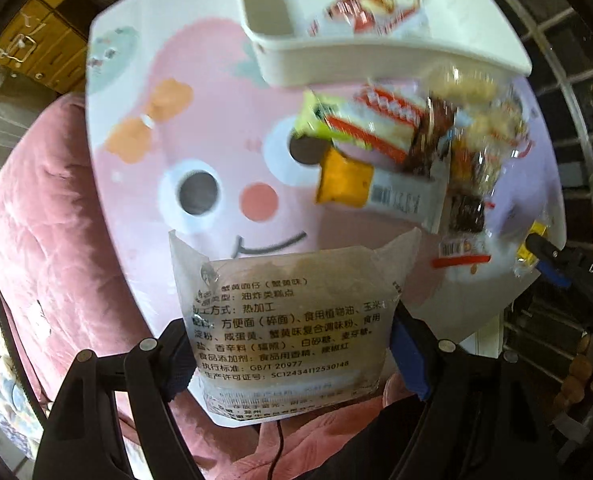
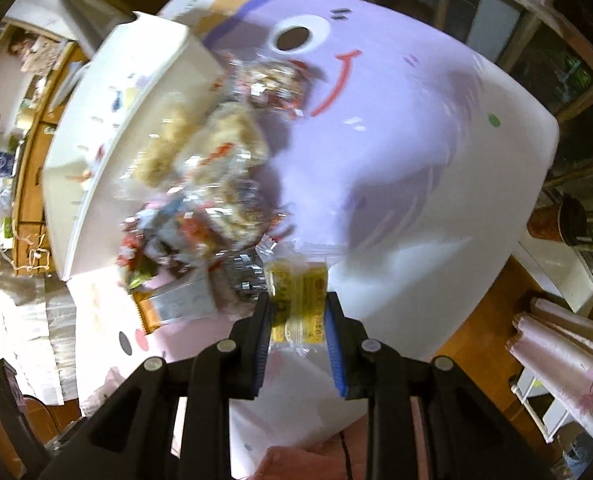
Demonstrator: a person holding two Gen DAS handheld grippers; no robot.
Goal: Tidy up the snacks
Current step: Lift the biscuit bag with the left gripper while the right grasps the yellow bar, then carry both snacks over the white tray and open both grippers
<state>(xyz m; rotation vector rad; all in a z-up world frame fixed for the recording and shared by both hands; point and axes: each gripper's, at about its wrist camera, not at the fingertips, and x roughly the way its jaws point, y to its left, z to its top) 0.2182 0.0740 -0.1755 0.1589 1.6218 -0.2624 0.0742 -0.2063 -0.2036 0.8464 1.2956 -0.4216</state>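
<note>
The left gripper (image 1: 292, 344) holds a clear plastic snack packet with black printed text (image 1: 288, 320) between its blue pads, gripped by the side edges, high above the table. The packet looks light and crackly, with brittle content inside, so I judge a soft grip on the flat sides is best. Ahead of the fingers lies the pink cartoon-face table top (image 1: 216, 152); further ahead stands a white plastic bin (image 1: 296, 52) with a few snacks inside, and ahead to the right a loose pile of mixed wrapped snacks (image 1: 416, 148).

The right gripper (image 2: 298, 320) is closed narrow on a small yellow wrapped snack (image 2: 296, 304), light and slippery I think. The same pile (image 2: 208, 184) lies ahead to its left, against the bin (image 2: 108, 132); it crowds the near wall.
</note>
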